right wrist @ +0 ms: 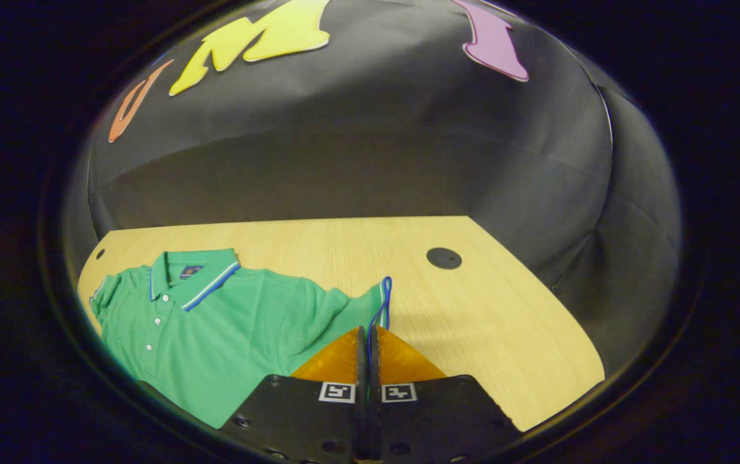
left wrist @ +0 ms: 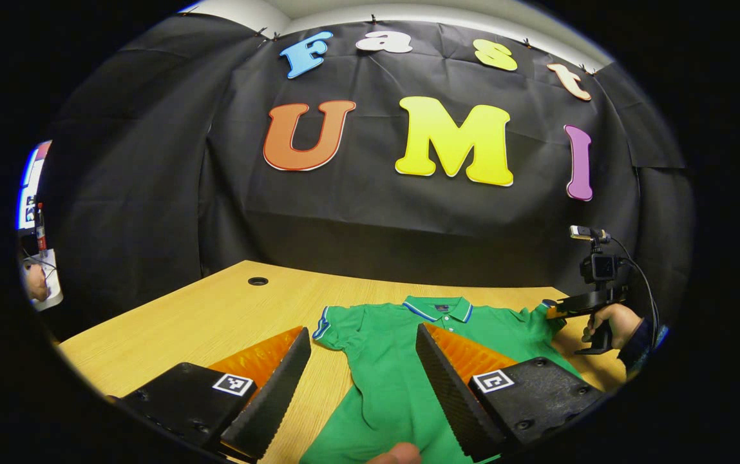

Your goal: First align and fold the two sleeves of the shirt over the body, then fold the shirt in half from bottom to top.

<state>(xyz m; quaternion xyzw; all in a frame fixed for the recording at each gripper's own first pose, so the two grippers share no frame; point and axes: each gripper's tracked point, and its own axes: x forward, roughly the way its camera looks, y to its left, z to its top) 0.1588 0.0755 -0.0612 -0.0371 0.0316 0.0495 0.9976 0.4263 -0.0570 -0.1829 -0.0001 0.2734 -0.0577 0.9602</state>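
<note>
A green polo shirt with blue-and-white trim lies face up on the wooden table, collar toward the wall. My left gripper is open above its near side. One finger hangs over bare table, the other over the chest, and the left sleeve lies just ahead between them. In the right gripper view, my right gripper is shut on the trimmed hem of the other sleeve, lifted slightly off the table. The left gripper view shows that right gripper and its hand at the shirt's far sleeve.
The table has a round cable hole to the right of the held sleeve and another hole beyond the left sleeve. Black cloth walls close the back and sides. A fingertip shows at the bottom edge of the left gripper view.
</note>
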